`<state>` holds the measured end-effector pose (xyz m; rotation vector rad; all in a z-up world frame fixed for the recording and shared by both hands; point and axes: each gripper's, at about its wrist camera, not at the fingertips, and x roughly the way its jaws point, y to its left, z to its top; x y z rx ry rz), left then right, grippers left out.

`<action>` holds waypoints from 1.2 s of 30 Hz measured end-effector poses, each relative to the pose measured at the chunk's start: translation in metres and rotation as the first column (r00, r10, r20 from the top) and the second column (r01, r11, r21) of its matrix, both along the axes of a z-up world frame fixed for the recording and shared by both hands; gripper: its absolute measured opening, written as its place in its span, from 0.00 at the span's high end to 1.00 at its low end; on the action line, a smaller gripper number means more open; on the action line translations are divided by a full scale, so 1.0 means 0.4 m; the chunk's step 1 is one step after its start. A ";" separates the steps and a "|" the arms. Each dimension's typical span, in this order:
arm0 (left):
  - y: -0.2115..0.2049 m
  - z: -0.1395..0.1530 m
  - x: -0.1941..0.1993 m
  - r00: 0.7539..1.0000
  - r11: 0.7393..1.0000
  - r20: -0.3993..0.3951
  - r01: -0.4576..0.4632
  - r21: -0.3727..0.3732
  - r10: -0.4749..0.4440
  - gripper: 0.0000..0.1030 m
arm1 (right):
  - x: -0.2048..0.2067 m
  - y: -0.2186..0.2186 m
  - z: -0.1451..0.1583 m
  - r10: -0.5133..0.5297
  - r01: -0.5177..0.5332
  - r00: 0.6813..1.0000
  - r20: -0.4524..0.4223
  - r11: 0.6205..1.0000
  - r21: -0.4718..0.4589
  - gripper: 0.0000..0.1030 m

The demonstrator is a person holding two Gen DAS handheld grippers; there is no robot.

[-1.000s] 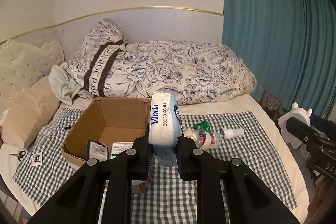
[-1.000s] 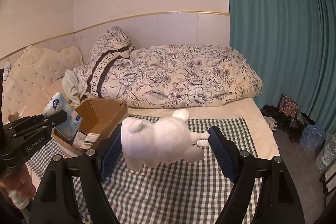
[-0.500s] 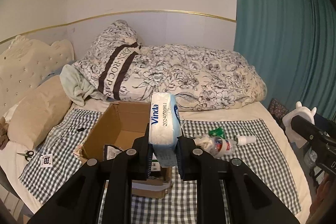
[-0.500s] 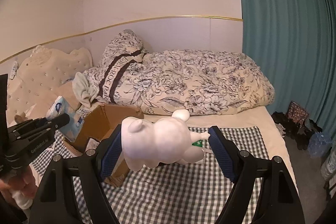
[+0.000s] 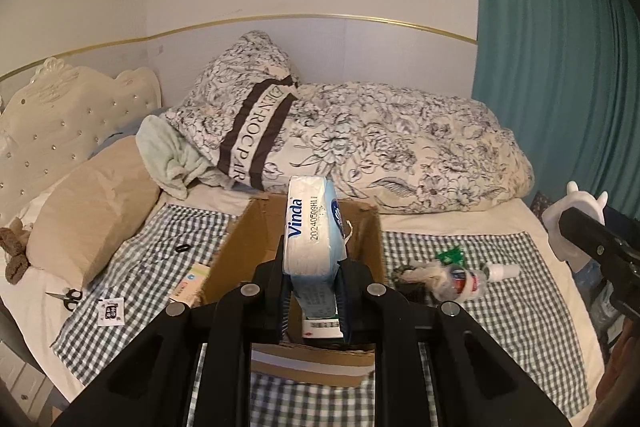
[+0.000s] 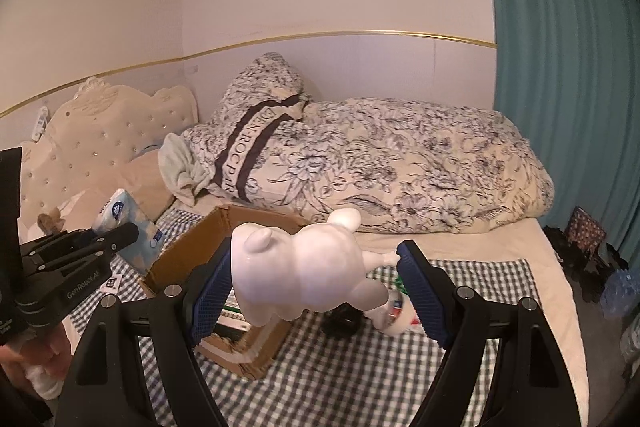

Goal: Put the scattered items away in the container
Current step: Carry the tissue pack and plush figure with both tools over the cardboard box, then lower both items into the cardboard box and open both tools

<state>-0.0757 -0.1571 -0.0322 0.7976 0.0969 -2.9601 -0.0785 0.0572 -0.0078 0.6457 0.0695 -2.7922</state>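
My left gripper (image 5: pixel 312 291) is shut on a blue and white Vinda tissue pack (image 5: pixel 312 227), held upright over the near edge of the open cardboard box (image 5: pixel 372 239). In the right wrist view that pack (image 6: pixel 128 227) shows at the left, beside the box (image 6: pixel 180 263). My right gripper (image 6: pixel 316 291) is shut on a white animal figurine (image 6: pixel 304 275), its blue pads pressing head and tail, just right of the box. The figurine (image 5: pixel 568 223) also peeks in at the left wrist view's right edge. Small packets lie inside the box.
On the checked cloth (image 5: pixel 500 315) right of the box lie a crumpled plastic bottle (image 5: pixel 456 277), a white bottle (image 5: pixel 502 270) and a green wrapper (image 5: pixel 450 254). Scissors (image 5: pixel 66 297), a tag (image 5: pixel 110 311) and a card (image 5: pixel 192 277) lie left. A floral duvet (image 5: pixel 380 147) fills the back.
Both grippers have moved along the bed with their loads. The box now sits straight under the tissue pack, and lies closer below the figurine in the right wrist view.
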 end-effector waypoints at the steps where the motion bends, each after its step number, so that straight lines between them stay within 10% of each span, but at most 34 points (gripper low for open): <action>1: -0.009 -0.002 -0.003 1.000 1.000 0.002 -0.004 0.001 0.004 0.82 | -0.005 -0.011 -0.001 0.007 -0.007 1.000 0.000 1.000 0.004 0.23; 36: -0.150 -0.203 -0.238 0.984 0.998 0.172 -0.050 0.030 0.044 0.82 | -0.276 -0.269 -0.187 0.149 -0.159 0.978 0.143 0.985 0.064 0.23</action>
